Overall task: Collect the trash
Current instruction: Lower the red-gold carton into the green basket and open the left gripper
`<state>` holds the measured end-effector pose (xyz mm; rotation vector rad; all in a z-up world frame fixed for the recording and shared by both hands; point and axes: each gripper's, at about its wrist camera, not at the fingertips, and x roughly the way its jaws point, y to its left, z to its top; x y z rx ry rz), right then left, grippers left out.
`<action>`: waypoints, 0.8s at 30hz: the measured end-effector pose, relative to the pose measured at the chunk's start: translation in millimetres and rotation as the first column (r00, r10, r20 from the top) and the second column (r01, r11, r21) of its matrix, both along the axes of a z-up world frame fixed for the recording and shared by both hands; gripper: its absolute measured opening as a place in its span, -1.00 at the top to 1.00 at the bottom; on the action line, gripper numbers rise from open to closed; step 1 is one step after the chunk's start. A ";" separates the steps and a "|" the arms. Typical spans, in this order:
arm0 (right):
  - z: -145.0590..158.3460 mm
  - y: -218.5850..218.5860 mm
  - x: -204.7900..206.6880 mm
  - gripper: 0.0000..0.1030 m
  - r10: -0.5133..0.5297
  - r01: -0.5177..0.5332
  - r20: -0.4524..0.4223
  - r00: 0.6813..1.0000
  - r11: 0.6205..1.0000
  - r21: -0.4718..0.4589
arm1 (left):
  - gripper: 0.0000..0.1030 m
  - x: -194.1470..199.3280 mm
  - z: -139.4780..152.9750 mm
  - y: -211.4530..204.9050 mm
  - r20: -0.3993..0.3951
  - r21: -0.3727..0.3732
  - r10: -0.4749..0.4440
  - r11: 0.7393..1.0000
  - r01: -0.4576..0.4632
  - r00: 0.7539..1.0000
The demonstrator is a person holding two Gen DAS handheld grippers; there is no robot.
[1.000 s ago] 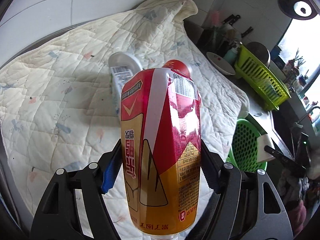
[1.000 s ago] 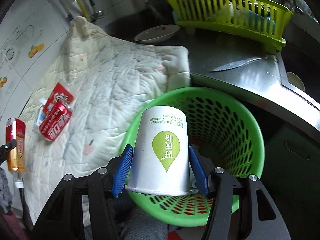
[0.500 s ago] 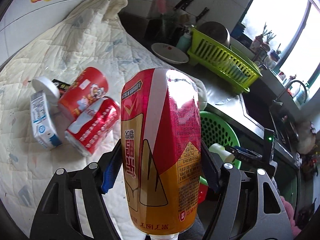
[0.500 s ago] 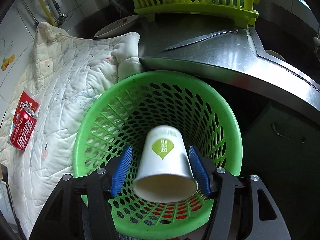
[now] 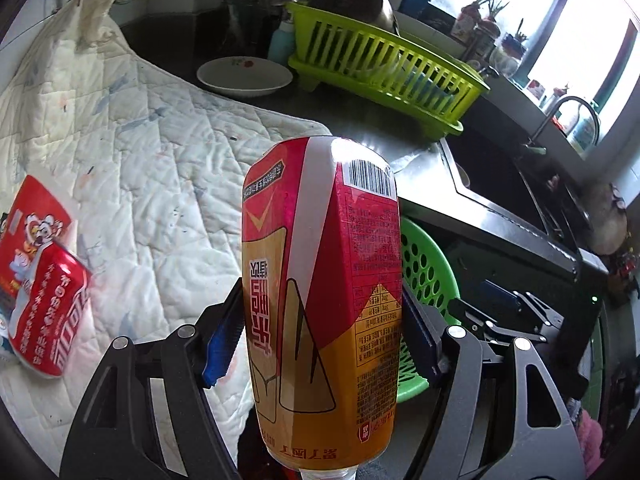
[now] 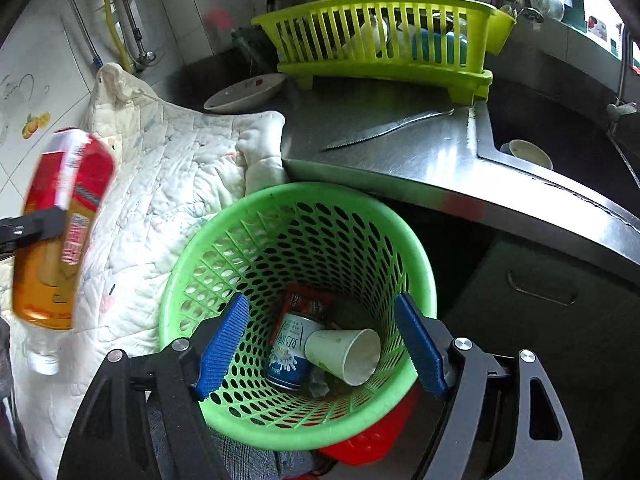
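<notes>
My left gripper (image 5: 320, 340) is shut on a red-and-orange labelled bottle (image 5: 324, 300), held cap down above the quilt. The same bottle (image 6: 60, 232) shows at the left of the right wrist view. My right gripper (image 6: 320, 348) hangs over the green perforated basket (image 6: 240, 216), its jaws opening with nothing between the pads. A white paper cup (image 6: 346, 354) lies on its side at the basket's bottom beside a blue-and-white can (image 6: 290, 356) and a red wrapper (image 6: 308, 300). A red cola can (image 5: 48, 316) and a red cup (image 5: 32, 216) lie on the quilt at the left.
A white quilt (image 5: 160, 168) covers the counter. Behind it stand a white bowl (image 5: 244, 76) and a lime dish rack (image 5: 384, 68). A knife (image 6: 384, 130) lies on the steel counter (image 6: 400, 160) next to the sink (image 6: 560, 140). A red bin (image 6: 368, 440) sits under the basket.
The right jaws opened and the paper cup dropped into the basket. My left gripper carried the bottle rightward across the quilt toward the basket, and the wrist rolled.
</notes>
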<state>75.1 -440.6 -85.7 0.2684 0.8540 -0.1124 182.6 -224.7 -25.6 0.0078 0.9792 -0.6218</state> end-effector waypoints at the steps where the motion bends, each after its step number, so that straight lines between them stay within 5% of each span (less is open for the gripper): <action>1: 2.0 -1.0 -3.3 -0.41 0.002 -0.002 0.005 1.000 1.000 0.002 | -0.36 1.2 -2.6 -8.1 0.000 0.007 -0.008 1.000 0.008 1.000; 14: 2.2 -14.9 -31.2 -0.43 -0.013 0.012 0.027 1.000 0.999 0.049 | -0.42 11.8 -48.8 -89.4 -0.072 0.078 -0.104 0.991 0.110 0.992; 24: 3.6 -9.9 -37.3 -0.43 -0.003 0.001 0.033 0.999 0.999 0.055 | -0.53 -4.1 -37.8 -72.1 -0.027 0.076 -0.098 0.992 0.100 0.995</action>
